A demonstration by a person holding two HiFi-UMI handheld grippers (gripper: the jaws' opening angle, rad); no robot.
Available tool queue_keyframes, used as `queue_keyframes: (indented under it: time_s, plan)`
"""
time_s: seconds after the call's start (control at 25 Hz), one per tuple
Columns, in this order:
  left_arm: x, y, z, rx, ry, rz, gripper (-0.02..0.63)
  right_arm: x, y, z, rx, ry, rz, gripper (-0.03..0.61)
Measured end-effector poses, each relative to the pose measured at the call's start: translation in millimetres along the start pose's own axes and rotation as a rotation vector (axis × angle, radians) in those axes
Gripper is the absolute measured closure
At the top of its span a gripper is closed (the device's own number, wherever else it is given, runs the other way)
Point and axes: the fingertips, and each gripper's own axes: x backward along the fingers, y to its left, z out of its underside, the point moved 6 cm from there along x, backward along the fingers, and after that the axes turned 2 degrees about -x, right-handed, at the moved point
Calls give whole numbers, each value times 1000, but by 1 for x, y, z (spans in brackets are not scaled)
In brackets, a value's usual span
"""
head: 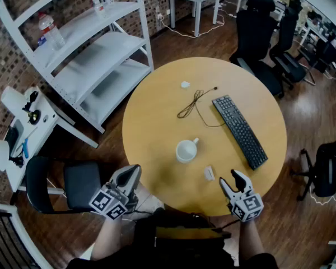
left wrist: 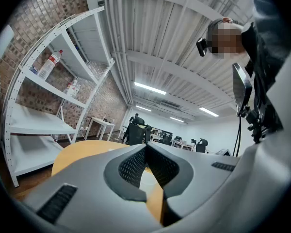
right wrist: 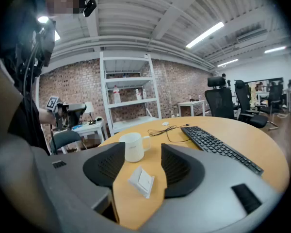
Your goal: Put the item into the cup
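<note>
Shelving (head: 95,55) stands far left, and its bottle (head: 49,31) label is too small for me to read. My left hand-held gripper (head: 133,171) hovers at the surface (head: 157,111) edge, jaws together on nothing. The white cup (head: 186,150) sits mid-surface. The small white item (head: 209,173) lies just right of it, untouched, ahead of my right hand-held gripper (head: 231,178), whose jaws stand apart. A cable (head: 193,102) and a keyboard (head: 239,130) lie beyond.

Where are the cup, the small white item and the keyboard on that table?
cup (head: 185,151): head view, its open mouth.
small white item (right wrist: 142,181): right gripper view, its flat top face.
keyboard (head: 239,131): head view, middle of its keys.
</note>
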Motion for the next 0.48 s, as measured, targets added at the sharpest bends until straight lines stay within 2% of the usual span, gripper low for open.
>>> queue_keyframes:
  time_s: [0.04,0.16,0.36,0.48]
  plan:
    - [0,2,0,2,0,-2,618,-8,3,4,26,27,-4,328]
    - [2,8,1,10,2,-6,618,-30,10,17,97,95,-9,328]
    - [12,13,2,11,24,-23,618,-64,13,51,162,219,-1,233]
    - [20,19,3,15,35,-53,618,-82,18,63,192,259,18,233]
